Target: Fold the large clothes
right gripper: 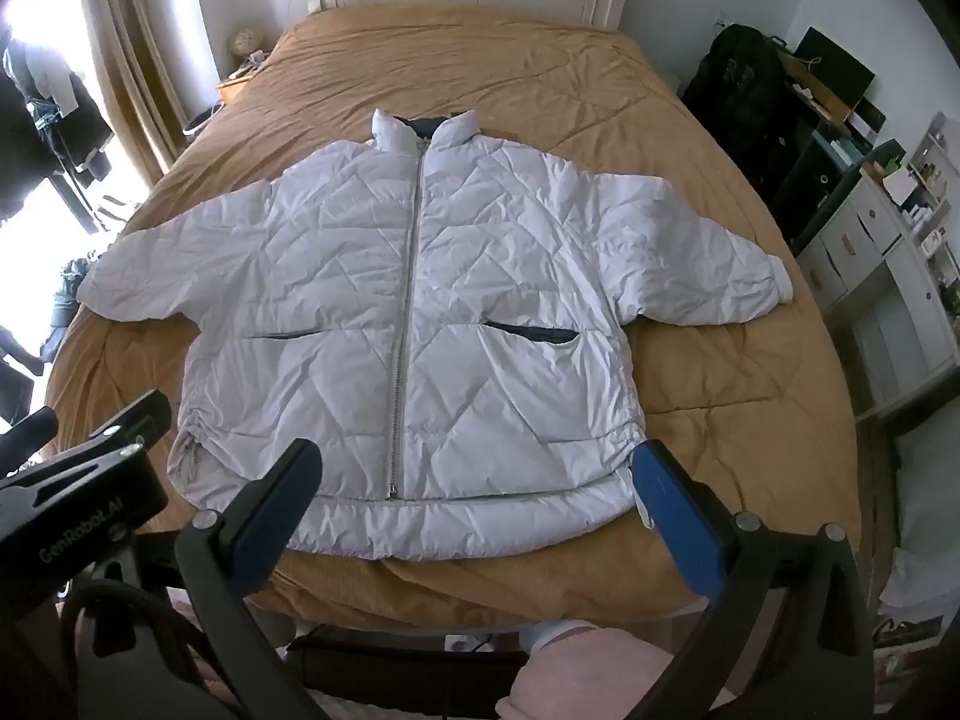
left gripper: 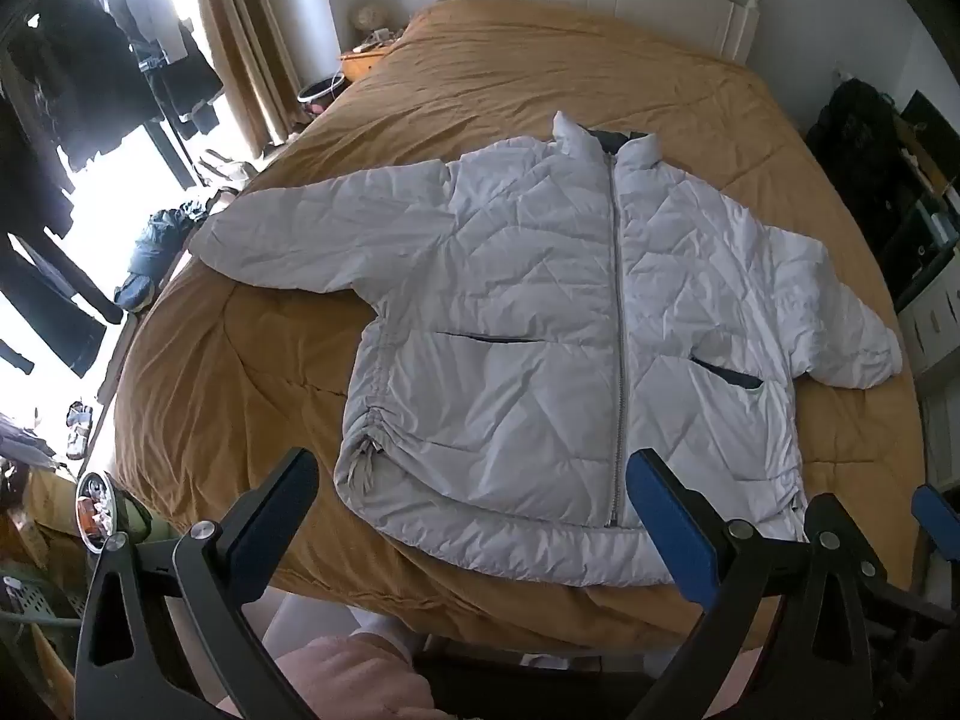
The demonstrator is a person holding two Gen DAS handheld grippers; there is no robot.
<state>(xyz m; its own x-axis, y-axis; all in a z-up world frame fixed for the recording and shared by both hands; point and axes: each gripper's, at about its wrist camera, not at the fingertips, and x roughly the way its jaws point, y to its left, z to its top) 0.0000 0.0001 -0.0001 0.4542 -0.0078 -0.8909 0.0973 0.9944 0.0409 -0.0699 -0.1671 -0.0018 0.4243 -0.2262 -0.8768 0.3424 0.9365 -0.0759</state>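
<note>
Item: white quilted jacket (right gripper: 414, 312), zipped, laid flat face-up on the bed (right gripper: 540, 66) — folding not yet begun.

Risk: the padded shell is puffy and slick, so a shallow pinch at the hem or a sleeve could slip out, and a fold may spring back or drag the ochre cover into wrinkles. Position: the jacket lies ahead of and below both tools, collar toward the headboard, hem nearest. Left gripper (left gripper: 474, 516) and right gripper (right gripper: 480, 510) hang above the hem edge, jaws spread wide, holding nothing — no contact with the fabric.
</note>
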